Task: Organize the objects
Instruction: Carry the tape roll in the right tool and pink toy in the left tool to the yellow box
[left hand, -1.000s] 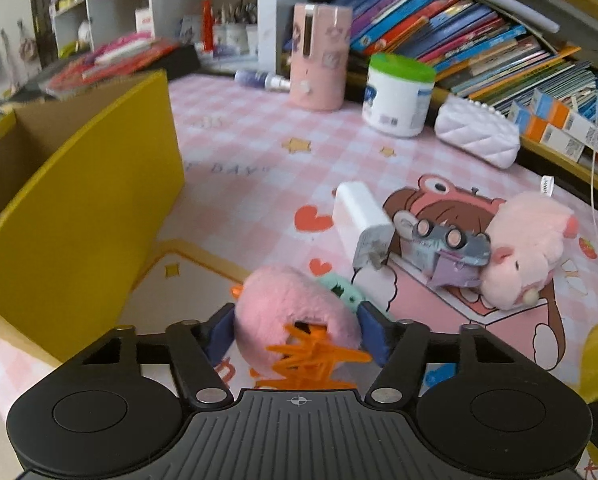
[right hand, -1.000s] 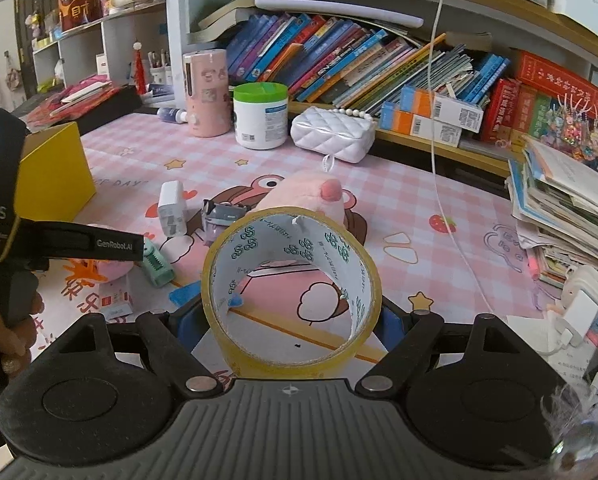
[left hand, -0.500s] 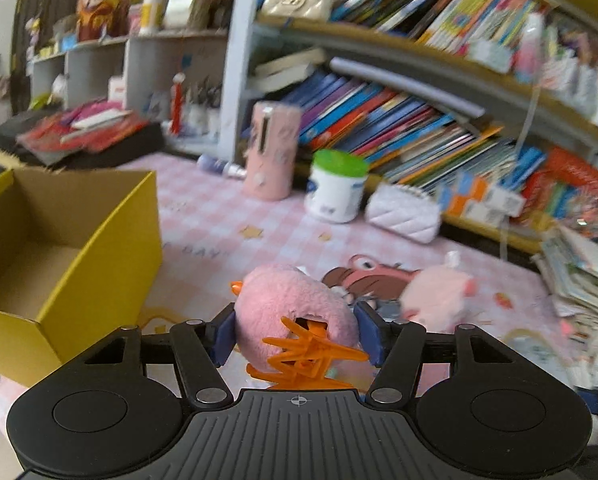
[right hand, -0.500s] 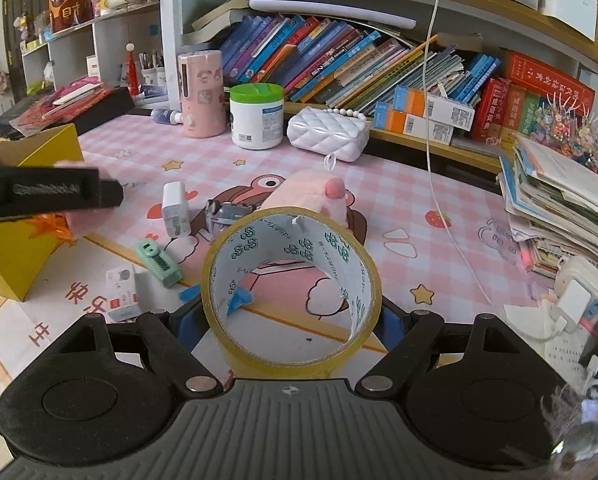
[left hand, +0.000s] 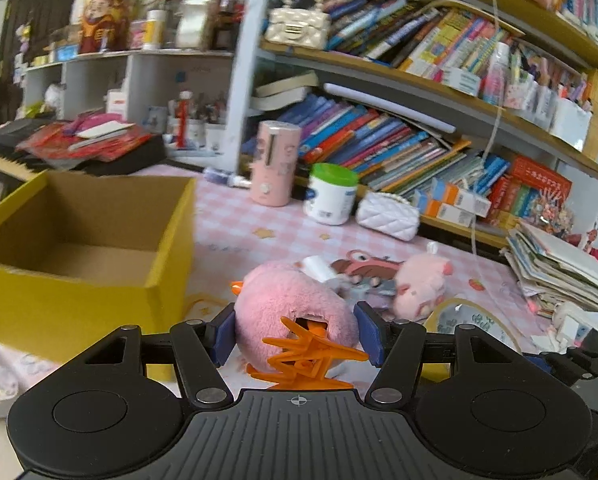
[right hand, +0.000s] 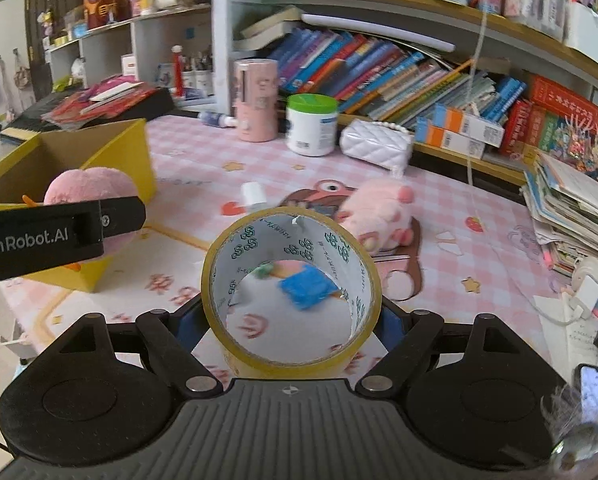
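Left wrist view: left gripper (left hand: 295,332) clamps pink plush toy (left hand: 291,300) beside yellow cardboard box (left hand: 71,280) open top; right gripper (right hand: 291,320) clamps tape roll (right hand: 291,292) above tabletop (right hand: 203,160) front edge.

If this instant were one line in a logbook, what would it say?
left gripper: clamps pink plush clip | right gripper: clamps tape roll | yellow box: open, nothing visible inside

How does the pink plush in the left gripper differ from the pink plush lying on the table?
The pink fuzzy plush is pinched off the table in the left gripper, near the yellow box; the pink pig plush lies free on the tablecloth. The held one is a round ball with orange parts; the lying one shows stubby darker-pink feet and no orange. Both are soft, pink and similar in size.
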Action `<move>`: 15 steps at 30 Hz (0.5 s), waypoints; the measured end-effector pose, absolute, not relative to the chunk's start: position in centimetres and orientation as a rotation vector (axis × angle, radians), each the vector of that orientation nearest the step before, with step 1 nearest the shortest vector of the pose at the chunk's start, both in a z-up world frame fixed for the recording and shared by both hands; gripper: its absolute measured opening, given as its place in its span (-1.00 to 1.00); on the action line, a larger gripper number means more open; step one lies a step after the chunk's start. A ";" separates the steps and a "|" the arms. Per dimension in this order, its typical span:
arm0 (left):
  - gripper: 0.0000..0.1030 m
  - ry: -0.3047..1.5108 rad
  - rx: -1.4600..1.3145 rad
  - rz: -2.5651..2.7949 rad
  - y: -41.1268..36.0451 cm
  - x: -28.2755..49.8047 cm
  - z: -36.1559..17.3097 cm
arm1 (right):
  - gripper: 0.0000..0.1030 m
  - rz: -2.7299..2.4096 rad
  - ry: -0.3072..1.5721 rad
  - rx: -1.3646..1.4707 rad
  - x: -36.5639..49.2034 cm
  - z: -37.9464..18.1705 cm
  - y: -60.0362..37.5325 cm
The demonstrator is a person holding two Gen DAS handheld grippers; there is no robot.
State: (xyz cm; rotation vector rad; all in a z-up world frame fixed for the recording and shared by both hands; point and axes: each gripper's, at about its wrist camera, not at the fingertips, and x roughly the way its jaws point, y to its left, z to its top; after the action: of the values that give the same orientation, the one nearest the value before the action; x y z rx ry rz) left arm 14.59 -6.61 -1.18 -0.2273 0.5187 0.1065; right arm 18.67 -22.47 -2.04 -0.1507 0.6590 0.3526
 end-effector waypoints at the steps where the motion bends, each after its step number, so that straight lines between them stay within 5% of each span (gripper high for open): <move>1: 0.17 0.522 -0.233 0.116 -5.9 14.0 -1.2 | 0.58 0.358 0.661 -0.154 18.2 -1.9 -21.8; 15: 0.17 0.544 -0.292 0.297 3.8 5.5 -0.5 | 0.58 0.475 0.699 -0.190 11.3 -0.9 -11.1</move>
State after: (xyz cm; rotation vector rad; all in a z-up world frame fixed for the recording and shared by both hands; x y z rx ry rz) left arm 5.50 3.85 -0.52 -0.2918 0.5440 0.2975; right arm 11.28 -11.10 -0.93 -0.1903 0.6994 0.4749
